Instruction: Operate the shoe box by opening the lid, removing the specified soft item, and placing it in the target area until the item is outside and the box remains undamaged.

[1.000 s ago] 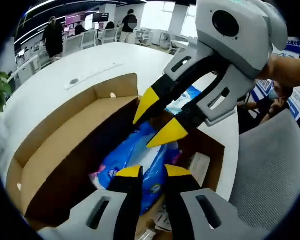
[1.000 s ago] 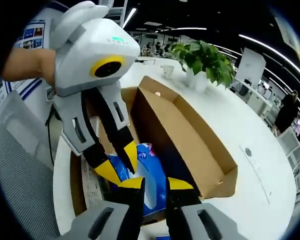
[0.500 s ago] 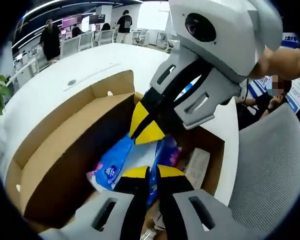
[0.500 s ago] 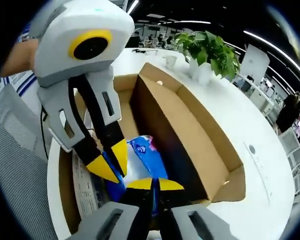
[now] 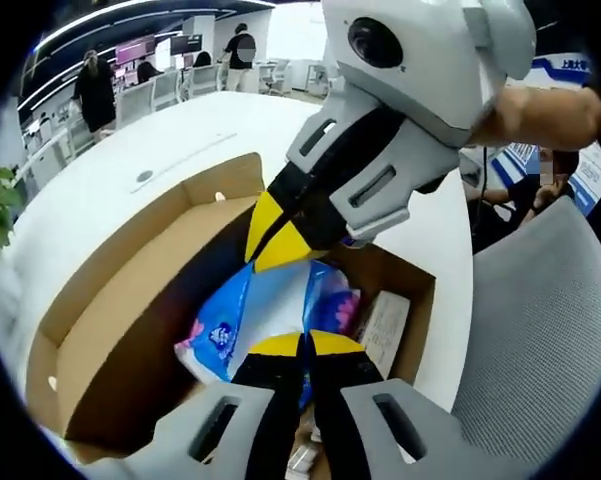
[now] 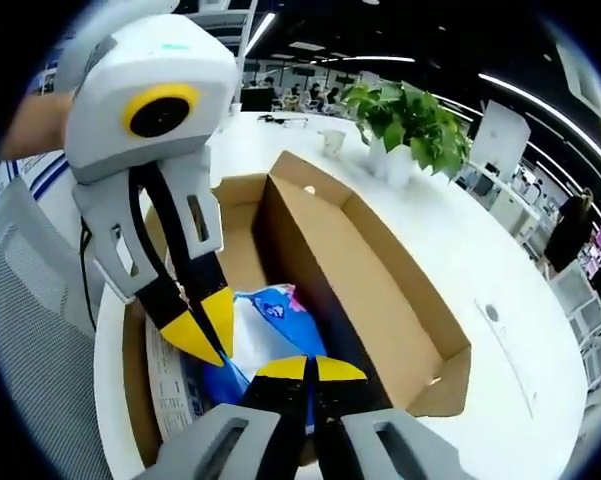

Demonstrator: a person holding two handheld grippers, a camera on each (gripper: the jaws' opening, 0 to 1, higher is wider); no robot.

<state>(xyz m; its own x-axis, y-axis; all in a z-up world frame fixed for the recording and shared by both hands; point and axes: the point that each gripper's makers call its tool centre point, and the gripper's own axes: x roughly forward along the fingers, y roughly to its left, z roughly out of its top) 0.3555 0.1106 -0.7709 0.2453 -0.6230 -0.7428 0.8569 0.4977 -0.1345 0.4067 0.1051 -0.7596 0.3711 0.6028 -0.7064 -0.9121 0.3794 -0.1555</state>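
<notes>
Both the left gripper (image 5: 302,345) and the right gripper (image 6: 311,367) have their yellow tips pressed together, pinching the blue-and-white soft pack (image 5: 270,305), which sits inside the open cardboard shoe box (image 5: 120,300) on the white table (image 5: 130,150).

Both views close above the open shoe box (image 5: 130,300) (facing opposite ways)

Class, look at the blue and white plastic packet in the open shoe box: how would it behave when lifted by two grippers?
The blue packet looks crinkled, so it is probably soft and would sag between grips. Its glossy film may be slippery. It seems light for its size, as both the left gripper and right gripper pinch only edges.
</notes>
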